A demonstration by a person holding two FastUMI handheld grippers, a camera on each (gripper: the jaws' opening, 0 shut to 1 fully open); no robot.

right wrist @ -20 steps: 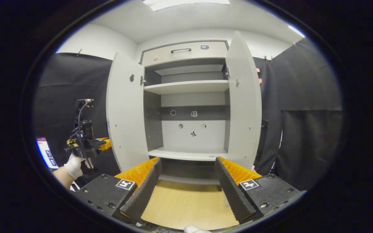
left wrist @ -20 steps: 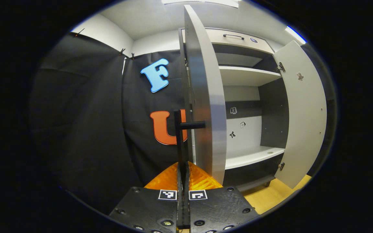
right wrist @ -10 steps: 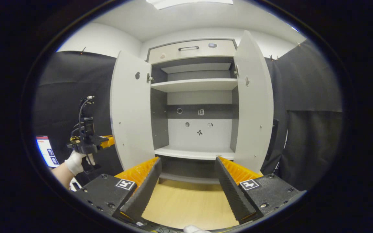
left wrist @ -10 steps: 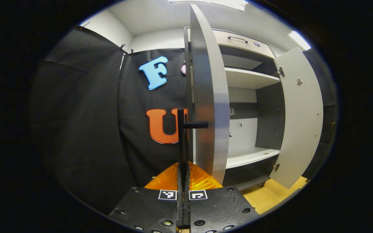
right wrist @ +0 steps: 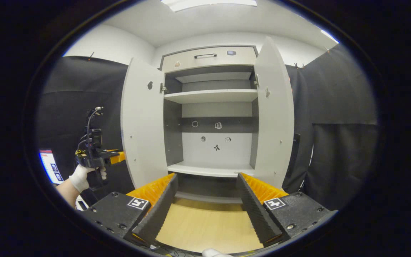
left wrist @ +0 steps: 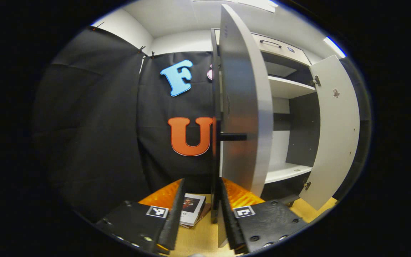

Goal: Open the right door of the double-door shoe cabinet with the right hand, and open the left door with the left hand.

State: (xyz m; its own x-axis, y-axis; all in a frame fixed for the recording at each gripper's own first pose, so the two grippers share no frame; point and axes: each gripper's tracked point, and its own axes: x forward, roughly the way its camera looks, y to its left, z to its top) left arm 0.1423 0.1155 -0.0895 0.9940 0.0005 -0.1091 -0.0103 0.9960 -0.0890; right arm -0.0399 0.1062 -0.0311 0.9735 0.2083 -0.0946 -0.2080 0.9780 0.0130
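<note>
Two doors: both flat grey panels are standing swung wide on the tall matte grey shoe cabinet [right wrist: 209, 107].
Left door [left wrist: 243, 107]: showing edge-on, smooth and faintly glossy.
Right door [right wrist: 273, 117]: hanging open beside pale shelves.
Handle: slim black bar handle [left wrist: 215, 164] is sitting between the spread ribbed fingers, untouched.
Left gripper [left wrist: 200, 210]: gaping, gripping nothing.
Right gripper [right wrist: 207, 203]: gaping wide over wood-grain floor [right wrist: 205, 228], empty.
Book: thin paperback book [left wrist: 191, 208] is lying flat.
</note>
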